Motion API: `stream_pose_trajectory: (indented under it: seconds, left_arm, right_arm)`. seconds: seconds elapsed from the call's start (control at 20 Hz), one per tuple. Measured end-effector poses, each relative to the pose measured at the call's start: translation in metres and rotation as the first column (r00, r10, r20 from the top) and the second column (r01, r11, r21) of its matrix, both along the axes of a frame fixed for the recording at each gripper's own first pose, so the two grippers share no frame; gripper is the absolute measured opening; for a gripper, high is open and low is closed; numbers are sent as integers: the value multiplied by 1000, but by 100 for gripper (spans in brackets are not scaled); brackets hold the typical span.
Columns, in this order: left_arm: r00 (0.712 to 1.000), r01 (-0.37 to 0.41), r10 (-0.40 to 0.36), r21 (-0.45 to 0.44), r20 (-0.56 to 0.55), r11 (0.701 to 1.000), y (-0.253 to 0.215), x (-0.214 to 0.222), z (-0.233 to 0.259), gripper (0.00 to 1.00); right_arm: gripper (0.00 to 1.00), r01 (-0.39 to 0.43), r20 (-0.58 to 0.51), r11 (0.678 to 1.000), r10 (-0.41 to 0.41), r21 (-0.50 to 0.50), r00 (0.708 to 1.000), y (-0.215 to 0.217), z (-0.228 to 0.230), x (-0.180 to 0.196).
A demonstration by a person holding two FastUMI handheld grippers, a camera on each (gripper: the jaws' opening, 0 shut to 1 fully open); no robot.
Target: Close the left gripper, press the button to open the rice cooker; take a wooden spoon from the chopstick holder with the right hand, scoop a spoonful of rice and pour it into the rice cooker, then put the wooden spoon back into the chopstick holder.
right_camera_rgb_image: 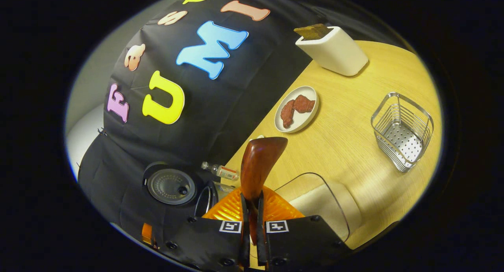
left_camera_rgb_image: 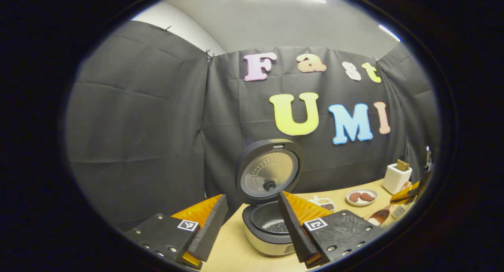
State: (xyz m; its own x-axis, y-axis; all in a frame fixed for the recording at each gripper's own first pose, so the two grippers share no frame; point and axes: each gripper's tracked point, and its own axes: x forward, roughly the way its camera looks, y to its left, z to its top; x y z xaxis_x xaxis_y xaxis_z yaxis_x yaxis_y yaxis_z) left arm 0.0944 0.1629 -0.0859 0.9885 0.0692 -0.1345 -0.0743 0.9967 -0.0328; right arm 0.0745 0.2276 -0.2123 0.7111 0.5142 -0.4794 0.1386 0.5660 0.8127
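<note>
Right tongs (right_camera_rgb_image: pixel 252 221) clamp wooden spoon (right_camera_rgb_image: pixel 260 161); left tongs (left_camera_rgb_image: pixel 252 228) wide before open rice cooker (left_camera_rgb_image: pixel 267 224); plate (right_camera_rgb_image: pixel 297 108), wire basket (right_camera_rgb_image: pixel 401 132) nearby.

Left gripper (left_camera_rgb_image: pixel 252 224) and right gripper (right_camera_rgb_image: pixel 252 224): black wedge fingers on ribbed orange backing, black plates with screws and square white tags.

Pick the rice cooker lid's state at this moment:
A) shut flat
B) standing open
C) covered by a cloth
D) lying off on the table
B: the rice cooker has its lid standing upright, its inner plate facing the left gripper view, with the pot open below.
</note>
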Motion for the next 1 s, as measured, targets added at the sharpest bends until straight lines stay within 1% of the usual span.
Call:
stream_pose_trajectory:
  seconds: [0.05,0.1,0.35,0.6,0.9,0.95,1.0]
  left_arm:
    - [1000,-3,3,-2,1,1000,1,1,0,81]
    - [1000,-7,7,-2,1,1000,4,1,0,81]
    - [999,-39,39,-7,-2,999,23,-1,-5,81]
    - [997,-77,77,-13,-22,997,47,-3,-18,81]
    - [990,-133,132,-13,-42,991,78,-11,-29,80]
    - [989,-144,143,-12,-45,990,83,-14,-30,80]
    - [987,-155,154,-10,-49,988,88,-17,-33,80]
  right_arm:
    - [5,-6,6,1000,6,10,1000,4,6,3]
    - [8,-11,9,1000,11,21,1000,9,12,7]
    - [8,-63,46,997,62,39,997,45,39,25]
    - [8,-119,90,991,112,69,990,98,61,50]
    - [8,-191,128,978,179,88,976,163,79,64]
    - [5,-203,133,975,191,86,973,174,79,67]
    - [8,-215,139,973,203,82,969,184,78,69]
